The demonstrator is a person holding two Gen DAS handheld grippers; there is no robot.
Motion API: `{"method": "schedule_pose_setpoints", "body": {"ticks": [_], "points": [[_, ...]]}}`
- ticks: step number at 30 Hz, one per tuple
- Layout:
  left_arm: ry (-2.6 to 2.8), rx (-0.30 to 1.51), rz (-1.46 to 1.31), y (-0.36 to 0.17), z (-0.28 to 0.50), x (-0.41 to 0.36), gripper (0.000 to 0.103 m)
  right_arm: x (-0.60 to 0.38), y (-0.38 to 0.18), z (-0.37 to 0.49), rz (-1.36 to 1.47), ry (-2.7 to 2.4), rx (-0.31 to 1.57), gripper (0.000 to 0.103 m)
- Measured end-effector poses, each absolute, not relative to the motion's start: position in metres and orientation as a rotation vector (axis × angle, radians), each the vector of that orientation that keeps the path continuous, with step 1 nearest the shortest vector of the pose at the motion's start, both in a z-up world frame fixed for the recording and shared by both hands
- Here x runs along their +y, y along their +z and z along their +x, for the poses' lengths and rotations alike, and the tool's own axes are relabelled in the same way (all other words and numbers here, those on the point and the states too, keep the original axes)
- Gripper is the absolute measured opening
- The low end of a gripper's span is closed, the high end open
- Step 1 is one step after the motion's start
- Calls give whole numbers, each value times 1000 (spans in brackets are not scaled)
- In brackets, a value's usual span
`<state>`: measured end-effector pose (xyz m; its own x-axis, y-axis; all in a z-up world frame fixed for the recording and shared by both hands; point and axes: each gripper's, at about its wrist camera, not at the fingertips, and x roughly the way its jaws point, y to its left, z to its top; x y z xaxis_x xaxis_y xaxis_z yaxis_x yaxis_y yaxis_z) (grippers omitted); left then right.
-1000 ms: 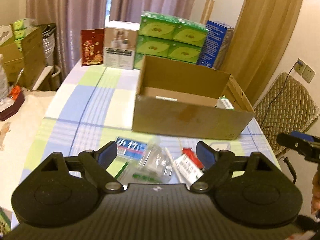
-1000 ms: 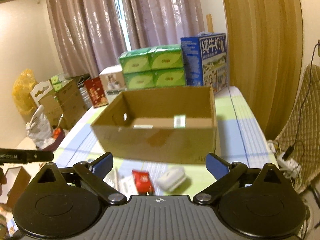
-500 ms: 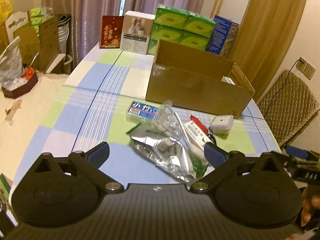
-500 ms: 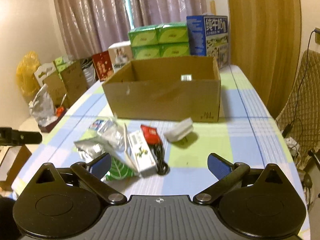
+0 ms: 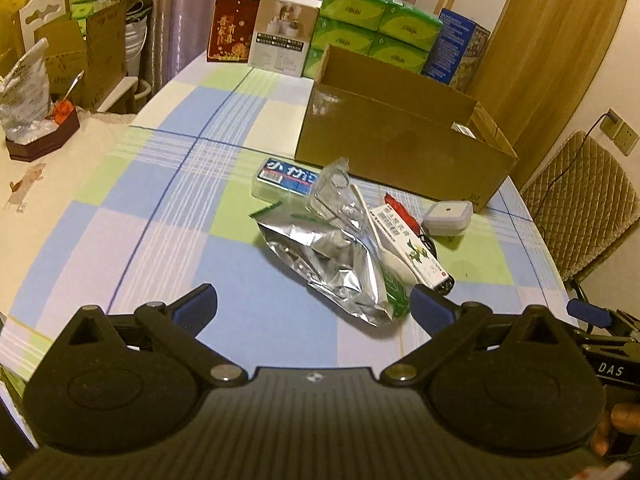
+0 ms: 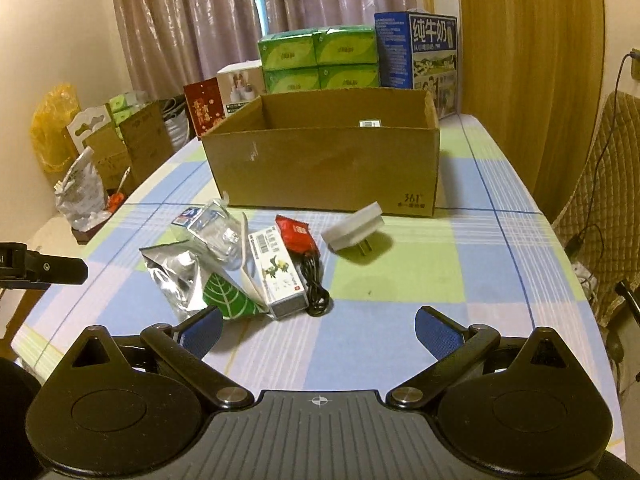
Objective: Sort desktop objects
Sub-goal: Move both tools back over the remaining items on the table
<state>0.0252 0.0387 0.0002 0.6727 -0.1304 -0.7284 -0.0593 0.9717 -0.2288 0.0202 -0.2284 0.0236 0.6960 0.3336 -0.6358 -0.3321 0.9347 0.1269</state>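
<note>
Checked tablecloth (image 5: 168,216) carries crinkled foil pouch (image 5: 332,268) beside cardboard box (image 5: 400,148).

A lived-in home room, a table (image 6: 460,280) covered by a checked blue-and-green cloth, long curtains (image 6: 192,20) hung at the far wall, tissue packs (image 6: 318,58) and a milk carton (image 6: 416,48) stacked far, a padded chair (image 5: 580,208) set right.

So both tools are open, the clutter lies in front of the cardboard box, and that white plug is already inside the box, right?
Not quite: the right wrist view shows the white plug on the table, in front of the box. Both tools are open, and the clutter lies before the box.
</note>
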Motion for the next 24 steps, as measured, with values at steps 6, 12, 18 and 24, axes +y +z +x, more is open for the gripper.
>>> {"method": "schedule_pose_setpoints", "body": {"ticks": [6, 12, 18, 24], "points": [[-51, 858, -241, -8, 28, 31, 101, -228, 17, 24, -7, 373, 716, 100], [-62, 884, -241, -17, 36, 22, 101, -227, 8, 33, -6, 384, 719, 100], [-64, 902, -237, -25, 49, 17, 101, -229, 2, 51, 10, 386, 736, 97], [-54, 921, -255, -37, 65, 12, 101, -231, -7, 71, 15, 392, 759, 79]]}}
